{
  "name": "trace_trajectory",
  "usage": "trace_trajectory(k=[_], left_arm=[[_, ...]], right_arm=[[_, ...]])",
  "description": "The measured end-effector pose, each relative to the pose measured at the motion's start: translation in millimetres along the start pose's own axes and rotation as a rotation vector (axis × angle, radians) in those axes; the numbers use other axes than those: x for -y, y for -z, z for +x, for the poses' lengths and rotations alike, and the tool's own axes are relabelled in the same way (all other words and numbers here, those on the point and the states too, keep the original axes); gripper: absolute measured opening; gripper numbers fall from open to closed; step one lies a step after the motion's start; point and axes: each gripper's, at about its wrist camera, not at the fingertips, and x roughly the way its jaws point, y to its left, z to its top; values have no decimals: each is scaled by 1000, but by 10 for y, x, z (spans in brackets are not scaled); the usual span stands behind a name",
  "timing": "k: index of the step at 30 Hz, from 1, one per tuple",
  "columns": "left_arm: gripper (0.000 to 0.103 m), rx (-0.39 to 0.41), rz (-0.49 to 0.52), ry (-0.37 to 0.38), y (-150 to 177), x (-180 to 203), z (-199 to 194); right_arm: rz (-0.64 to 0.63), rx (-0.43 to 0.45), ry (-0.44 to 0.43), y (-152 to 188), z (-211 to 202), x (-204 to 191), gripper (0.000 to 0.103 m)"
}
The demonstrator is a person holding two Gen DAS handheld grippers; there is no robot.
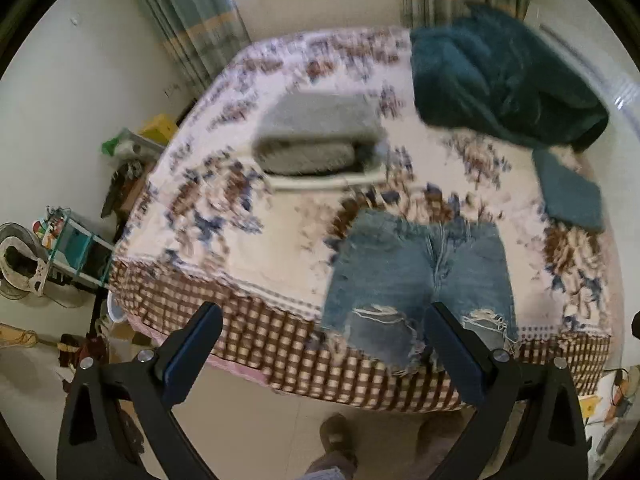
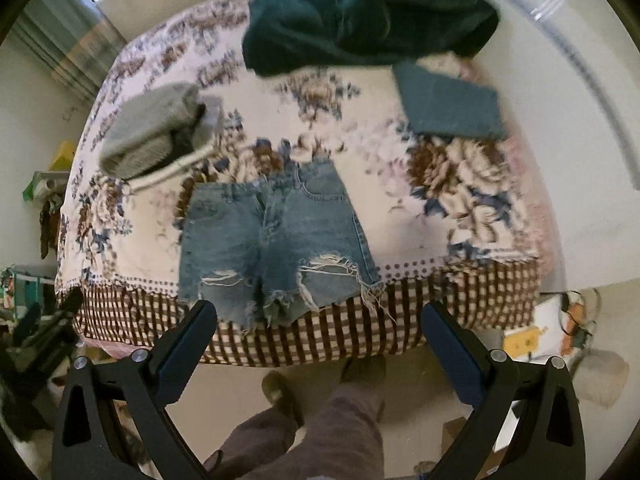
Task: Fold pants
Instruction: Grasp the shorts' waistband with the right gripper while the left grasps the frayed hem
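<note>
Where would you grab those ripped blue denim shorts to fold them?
Probably the frayed leg hems of the ripped blue denim shorts, approached from the near bed edge. The shorts lie flat, waistband away, hems hanging over that edge, so fingers could close on them easily.

Motion blur smears the grey folded pile (image 1: pixel 316 136), and the teal blanket (image 2: pixel 360 12) runs off the frame's top.

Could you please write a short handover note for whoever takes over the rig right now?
Left gripper: open, empty, held off the bed's near edge.
Right gripper: open, empty, likewise short of the bed.
Denim shorts: spread flat and unfolded on the floral bedspread, waistband away from you, frayed hems at the near edge.
Done: nothing folded yet.
Left: grasp the shorts and make every fold.
</note>
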Motion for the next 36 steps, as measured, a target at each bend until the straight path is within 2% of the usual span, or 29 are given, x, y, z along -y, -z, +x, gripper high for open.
trace_trajectory(k=[2, 4, 5, 6, 10, 14, 16, 18, 20, 23, 25, 26, 27, 29, 31, 32, 33, 35, 36], left_arm=[[103, -52, -18, -10, -36, 339, 380], [103, -125, -48, -7, -31, 692, 767], [103, -161, -68, 4, -3, 867, 950], [103, -192, -83, 15, 26, 1037, 1108], [103, -343, -105, 106, 329, 1942, 1862], [103, -457, -98, 175, 748, 2735, 2414], [103, -475, -71, 173, 948, 3065, 2617], [103, -483, -22, 125, 1129, 3336, 2780], [103, -489, -8, 94, 1231, 3463, 2896], [103, -468, -35, 57, 1284, 3481, 2987], [93, -433, -94, 78, 1257, 3401, 2938], [76, -412, -121, 100, 1243, 3354, 2888], [51, -396, -139, 123, 1224, 3298, 2817], [16, -368, -166, 155, 1162, 3194, 2680], [7, -364, -181, 191, 1101, 3083, 2592], [5, -368, -194, 212, 1074, 3009, 2561], [4, -369, -212, 234, 1052, 2896, 2500], [3, -354, -236, 271, 984, 2699, 2360], [3, -339, -241, 279, 942, 2602, 2261]], right_arm=[[-16, -53, -19, -360, 519, 239, 97], [-52, -103, -31, -721, 1047, 455, 84], [-66, -121, -29, -858, 1250, 528, 73], [-86, -142, -29, -999, 1482, 623, 70], [-123, -193, -33, -1589, 2421, 970, 71], [-133, -265, -66, -1747, 3049, 1145, 74], [-151, -296, -79, -1783, 3356, 1205, 76], [-157, -320, -107, -1824, 3647, 1202, 82], [-165, -336, -178, -1869, 3932, 1144, 87], [-202, -362, -212, -1920, 4263, 983, 87], [-231, -384, -232, -1965, 4501, 843, 87], [-237, -398, -244, -1986, 4598, 786, 87], [-253, -419, -262, -1993, 4715, 697, 87], [-281, -448, -268, -1976, 4856, 562, 85], [-286, -454, -268, -1947, 4911, 440, 58], [-284, -455, -264, -1947, 4919, 422, 26], [-268, -449, -264, -1939, 4886, 397, 17], [-259, -417, -242, -1934, 4749, 351, 9], [-264, -391, -241, -1927, 4603, 298, 9]])
